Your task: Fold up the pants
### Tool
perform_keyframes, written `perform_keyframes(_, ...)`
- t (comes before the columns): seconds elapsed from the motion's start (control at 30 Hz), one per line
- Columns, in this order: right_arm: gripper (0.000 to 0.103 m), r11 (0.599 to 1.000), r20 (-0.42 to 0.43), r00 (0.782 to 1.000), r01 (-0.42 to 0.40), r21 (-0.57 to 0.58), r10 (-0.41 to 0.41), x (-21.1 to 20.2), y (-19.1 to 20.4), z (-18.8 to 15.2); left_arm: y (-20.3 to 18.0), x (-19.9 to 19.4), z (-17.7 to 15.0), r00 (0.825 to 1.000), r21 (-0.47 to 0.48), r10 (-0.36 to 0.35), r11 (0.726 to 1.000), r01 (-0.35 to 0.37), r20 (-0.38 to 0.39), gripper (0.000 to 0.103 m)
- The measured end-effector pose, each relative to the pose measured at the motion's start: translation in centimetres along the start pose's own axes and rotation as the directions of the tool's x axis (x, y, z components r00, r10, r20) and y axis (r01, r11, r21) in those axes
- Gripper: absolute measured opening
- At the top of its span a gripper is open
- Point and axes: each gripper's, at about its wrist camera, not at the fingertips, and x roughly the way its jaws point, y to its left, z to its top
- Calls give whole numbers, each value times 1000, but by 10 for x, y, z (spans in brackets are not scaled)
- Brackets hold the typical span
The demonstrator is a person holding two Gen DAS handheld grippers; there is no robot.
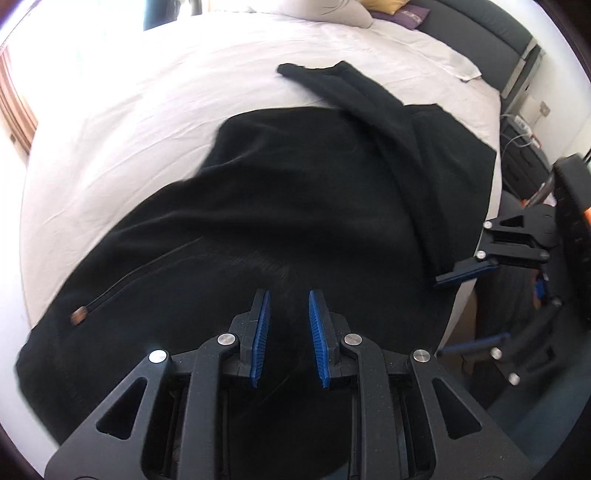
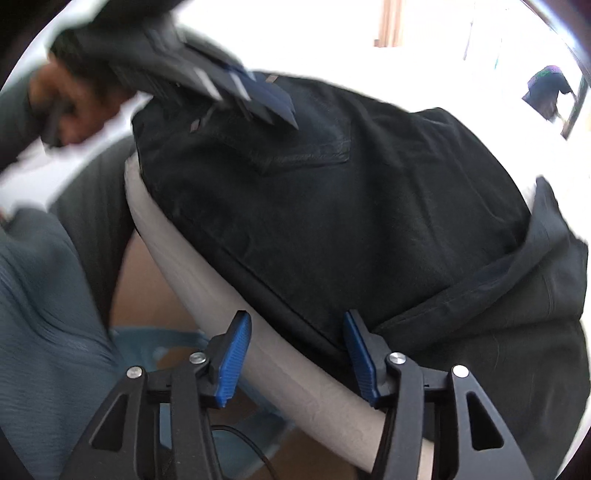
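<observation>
Black pants lie spread on a white bed, one leg folded across toward the far side. My left gripper hovers over the waist area, its blue pads a little apart, with no cloth pinched between them. At the bed's right edge my right gripper stands open by the pants' edge. In the right wrist view the right gripper is open over the mattress side, one pad beside the pants' seam. The left gripper is blurred at top left, over the back pocket.
The white sheet stretches far left and back. Pillows, a purple cushion and a dark headboard are at the far end. A nightstand with cables stands to the right. A person's grey-green clothing fills the near left.
</observation>
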Motion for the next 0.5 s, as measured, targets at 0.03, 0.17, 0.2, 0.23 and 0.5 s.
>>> perform_keyframes(0.03,55,999,34,999,3,38,-4,-12,-10,2,-5,5,6,1000,0,-19,1000,19,10,21)
perform_keyframes(0.17,56,960,151,982,71,272,-115,-63,-82,13,-22,23,33,1000,29,-23,999,22,19,21)
perform_keyframes(0.2,56,941,164,975,93,325,-153,-71,-101,18,-21,31,38,1000,21,-19,1000,19,10,21)
perform_keyframes(0.23,56,917,166,965,127,377,-202,-77,-122,24,-18,42,42,1000,5,-17,1000,17,-3,21)
perform_keyframes(0.5,56,831,76,932,276,483,-354,-45,-216,117,-5,76,37,1000,-61,-11,998,10,-20,20)
